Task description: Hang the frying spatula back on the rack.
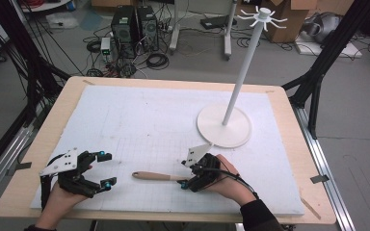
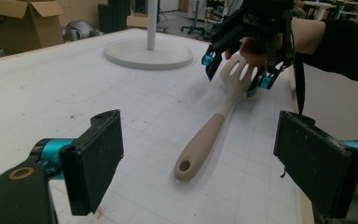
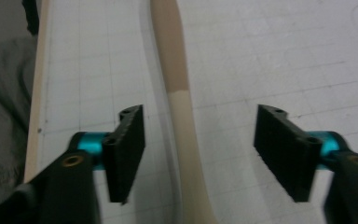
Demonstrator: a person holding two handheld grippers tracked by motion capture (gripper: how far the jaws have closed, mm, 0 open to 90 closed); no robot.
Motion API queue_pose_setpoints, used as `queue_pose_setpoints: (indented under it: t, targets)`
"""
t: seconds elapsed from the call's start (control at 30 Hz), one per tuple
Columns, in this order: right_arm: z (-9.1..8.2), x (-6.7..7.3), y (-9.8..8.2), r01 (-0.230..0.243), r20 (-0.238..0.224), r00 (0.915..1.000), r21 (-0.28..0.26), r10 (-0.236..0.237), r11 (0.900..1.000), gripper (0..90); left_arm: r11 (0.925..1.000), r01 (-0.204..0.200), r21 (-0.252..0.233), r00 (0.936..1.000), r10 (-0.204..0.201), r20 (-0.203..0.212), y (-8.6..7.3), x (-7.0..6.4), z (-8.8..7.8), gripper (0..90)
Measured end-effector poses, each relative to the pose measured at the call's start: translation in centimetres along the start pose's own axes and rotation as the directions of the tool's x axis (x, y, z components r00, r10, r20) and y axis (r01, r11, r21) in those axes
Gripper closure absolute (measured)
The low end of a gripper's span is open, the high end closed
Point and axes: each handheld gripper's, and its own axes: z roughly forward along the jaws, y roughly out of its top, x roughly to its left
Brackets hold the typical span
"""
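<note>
A slotted spatula (image 1: 155, 175) with a wooden handle and a cream head lies on the white gridded board (image 1: 149, 115) near the front edge. My right gripper (image 1: 187, 174) is open and straddles its neck. In the right gripper view the spatula (image 3: 181, 112) runs between the spread jaws of my right gripper (image 3: 205, 149), touching neither. My left gripper (image 1: 107, 169) is open to the left of the handle's end, with nothing in it. The left gripper view looks past the wide jaws of my left gripper (image 2: 205, 163) along the spatula (image 2: 205, 140) to the right gripper (image 2: 236, 72) over its head.
A white stand with a round base (image 1: 224, 126), a tall pole and hooks on top (image 1: 262, 17) is at the board's back right; its base (image 2: 149, 53) also appears in the left gripper view. Computers, cables and boxes sit on the floor beyond the table.
</note>
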Motion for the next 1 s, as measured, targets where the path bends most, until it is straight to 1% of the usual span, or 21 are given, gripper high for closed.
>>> queue_pose_setpoints:
  t: [0.07, 0.1, 0.13, 0.17, 0.2, 0.23, 0.27, 0.37, 0.47, 0.5, 0.63, 0.67, 0.7, 0.73, 0.77, 0.8, 0.87, 0.9, 0.93, 0.97, 1.0]
  targets:
    - [0.1, 0.0, 0.0, 0.006, -0.004, 1.0, 0.007, -0.006, 1.0, 38.3, 1.0, 0.001, -0.001, 1.0, -0.001, -0.001, 0.0, 0.0, 0.0, 16.1]
    - [0.4, 0.1, 0.1, 0.011, -0.013, 0.9999, 0.026, -0.011, 1.0, 40.5, 1.0, 0.0, -0.001, 1.0, 0.0, -0.001, 0.0, 0.0, 0.0, 16.1]
    - [0.7, 0.1, 0.1, 0.02, -0.022, 0.9996, 0.06, -0.019, 0.998, 44.7, 1.0, 0.003, -0.001, 1.0, -0.003, 0.0, 0.0, 0.0, 0.0, 16.3]
    - [0.7, 0.1, 0.1, 0.02, -0.022, 0.9996, 0.06, -0.019, 0.998, 44.7, 1.0, 0.003, -0.001, 1.0, -0.003, 0.0, 0.0, 0.0, 0.0, 16.5]
    - [1.0, 0.1, 0.2, 0.028, -0.022, 0.9994, 0.087, -0.026, 0.996, 49.3, 1.0, 0.007, 0.003, 1.0, -0.007, 0.0, -0.1, 0.0, 0.0, 16.5]
    - [1.0, 0.1, 0.2, 0.028, -0.022, 0.9994, 0.087, -0.026, 0.996, 49.3, 1.0, 0.007, 0.003, 1.0, -0.007, 0.0, -0.1, 0.0, 0.0, 16.5]
    - [1.1, 0.0, 0.2, 0.021, -0.025, 0.9995, 0.113, -0.018, 0.993, 54.6, 0.9999, 0.009, 0.005, 1.0, -0.009, 0.002, -0.1, 0.0, 0.0, 16.6]
    - [1.3, -0.1, 0.3, 0.023, -0.032, 0.9993, 0.132, -0.019, 0.991, 56.6, 0.9999, 0.012, 0.004, 0.9999, -0.012, 0.002, -0.2, 0.0, 0.0, 16.7]
    - [1.6, -0.2, 0.5, 0.039, -0.047, 0.9984, 0.148, -0.032, 0.988, 59.4, 0.9999, 0.012, 0.006, 0.9999, -0.012, 0.002, -0.2, 0.0, 0.0, 16.7]
    - [1.8, -0.1, 0.7, 0.035, -0.049, 0.9984, 0.176, -0.027, 0.984, 61.6, 0.9999, 0.013, 0.007, 0.9999, -0.013, 0.003, -0.2, 0.1, 0.0, 16.8]
    - [1.9, -0.2, 1.0, 0.03, -0.058, 0.9981, 0.196, -0.019, 0.98, 63.8, 0.9998, 0.017, 0.008, 0.9998, -0.017, 0.004, -0.3, 0.1, 0.1, 17.0]
    - [2.0, -0.2, 1.2, 0.026, -0.064, 0.9979, 0.218, -0.013, 0.976, 64.5, 0.9998, 0.016, 0.013, 0.9999, -0.016, 0.003, -0.3, 0.1, 0.1, 17.0]
    - [2.0, -0.2, 1.2, 0.026, -0.064, 0.9979, 0.218, -0.013, 0.976, 64.5, 0.9998, 0.016, 0.013, 0.9999, -0.016, 0.003, -0.3, 0.1, 0.1, 17.1]
    - [2.2, -0.1, 1.7, 0.044, -0.068, 0.9973, 0.249, -0.028, 0.967, 65.6, 0.9998, 0.019, 0.011, 0.9998, -0.019, 0.005, -0.3, 0.0, 0.2, 17.1]
    - [2.2, -0.1, 1.7, 0.044, -0.068, 0.9973, 0.249, -0.028, 0.967, 65.6, 0.9998, 0.019, 0.011, 0.9998, -0.019, 0.005, -0.3, 0.0, 0.2, 17.1]
    - [2.2, -0.1, 1.9, 0.046, -0.066, 0.9974, 0.266, -0.029, 0.963, 66.2, 0.9998, 0.016, 0.013, 0.9999, -0.016, 0.007, -0.2, 0.0, 0.2, 17.1]
    - [2.5, 0.0, 2.6, 0.035, -0.067, 0.9977, 0.317, -0.014, 0.948, 67.0, 0.9998, 0.014, 0.016, 0.9999, -0.014, 0.009, -0.2, 0.0, 0.3, 17.4]
    - [2.5, 0.0, 2.6, 0.035, -0.067, 0.9977, 0.317, -0.014, 0.948, 67.0, 0.9998, 0.014, 0.016, 0.9999, -0.014, 0.009, -0.2, 0.0, 0.3, 17.4]
    - [2.6, -0.1, 2.8, 0.019, -0.066, 0.9978, 0.331, 0.003, 0.943, 67.4, 0.9997, 0.015, 0.017, 0.9998, -0.016, 0.012, -0.2, -0.1, 0.5, 17.5]
    - [2.6, -0.1, 2.8, 0.019, -0.066, 0.9978, 0.331, 0.003, 0.943, 67.4, 0.9997, 0.015, 0.017, 0.9998, -0.016, 0.012, -0.2, -0.1, 0.5, 17.6]
    - [2.7, 0.0, 2.9, 0.013, -0.056, 0.9984, 0.348, 0.007, 0.938, 68.7, 0.9997, 0.013, 0.021, 0.9998, -0.014, 0.014, -0.2, -0.1, 0.7, 17.7]
